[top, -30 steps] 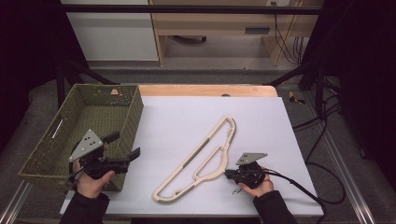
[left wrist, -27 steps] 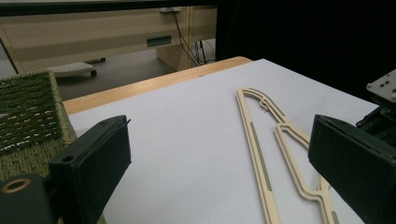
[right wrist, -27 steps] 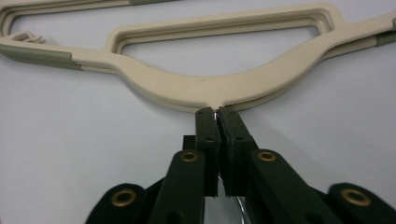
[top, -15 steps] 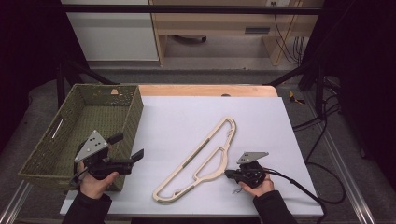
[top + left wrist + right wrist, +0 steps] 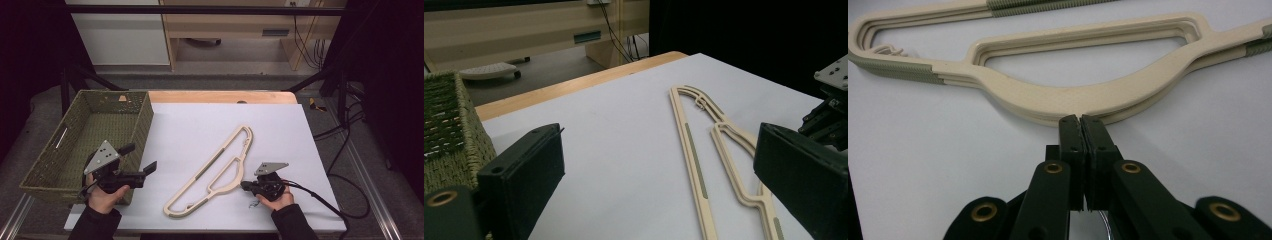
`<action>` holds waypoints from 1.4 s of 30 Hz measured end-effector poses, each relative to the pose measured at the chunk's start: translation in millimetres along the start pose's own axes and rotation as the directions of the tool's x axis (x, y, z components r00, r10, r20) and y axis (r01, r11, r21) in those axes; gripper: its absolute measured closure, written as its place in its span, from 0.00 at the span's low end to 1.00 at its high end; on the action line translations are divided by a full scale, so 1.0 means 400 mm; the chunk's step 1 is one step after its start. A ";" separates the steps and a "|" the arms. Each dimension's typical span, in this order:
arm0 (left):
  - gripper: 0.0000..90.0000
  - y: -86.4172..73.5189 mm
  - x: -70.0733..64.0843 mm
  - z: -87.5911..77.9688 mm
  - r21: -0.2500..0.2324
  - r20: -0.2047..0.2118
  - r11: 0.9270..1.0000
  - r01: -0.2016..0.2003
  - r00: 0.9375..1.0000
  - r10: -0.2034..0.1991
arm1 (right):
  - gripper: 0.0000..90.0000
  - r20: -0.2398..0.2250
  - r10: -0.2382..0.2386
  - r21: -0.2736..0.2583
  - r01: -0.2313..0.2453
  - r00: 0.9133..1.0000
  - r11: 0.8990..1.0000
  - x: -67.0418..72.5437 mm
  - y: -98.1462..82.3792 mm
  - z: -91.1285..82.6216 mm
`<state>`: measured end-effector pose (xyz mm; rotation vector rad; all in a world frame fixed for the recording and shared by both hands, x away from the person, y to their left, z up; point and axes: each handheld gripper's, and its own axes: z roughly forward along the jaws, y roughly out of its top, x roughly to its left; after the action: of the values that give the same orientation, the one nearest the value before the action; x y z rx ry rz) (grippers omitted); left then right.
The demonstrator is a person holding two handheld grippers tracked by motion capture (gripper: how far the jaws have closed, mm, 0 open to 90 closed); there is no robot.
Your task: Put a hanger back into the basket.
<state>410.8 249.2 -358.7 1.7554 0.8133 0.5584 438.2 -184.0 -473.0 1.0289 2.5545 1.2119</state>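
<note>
We see the right gripper clenched, empty, tips against the cream hanger (lying flat on the table). Left gripper released beside the basket.

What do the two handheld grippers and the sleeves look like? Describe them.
Both the left gripper and the right gripper are black, each topped by a grey three-cornered plate dotted with small holes. Brass-coloured rivets mark the jaw linkages. A black cable trails from the right one. The sleeves are dark.
</note>
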 end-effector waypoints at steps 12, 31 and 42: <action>0.07 -0.005 -0.047 0.041 0.048 0.046 0.999 -0.027 0.999 0.024 | 0.99 -0.001 -0.012 -0.032 0.011 1.000 0.999 0.001 0.019 -0.027; 0.09 -0.028 -0.233 0.218 0.228 0.190 0.960 -0.163 0.974 0.120 | 0.99 0.023 -0.052 -0.036 0.053 0.998 0.998 0.015 0.055 -0.061; 0.22 -0.036 -0.321 0.336 0.333 0.260 0.914 -0.233 0.954 0.148 | 0.99 0.029 -0.055 -0.031 0.056 0.998 0.998 0.025 0.069 -0.072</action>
<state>418.3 70.7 -412.5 2.2102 0.6079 0.3350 433.9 -183.6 -432.2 0.9553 2.5170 1.2112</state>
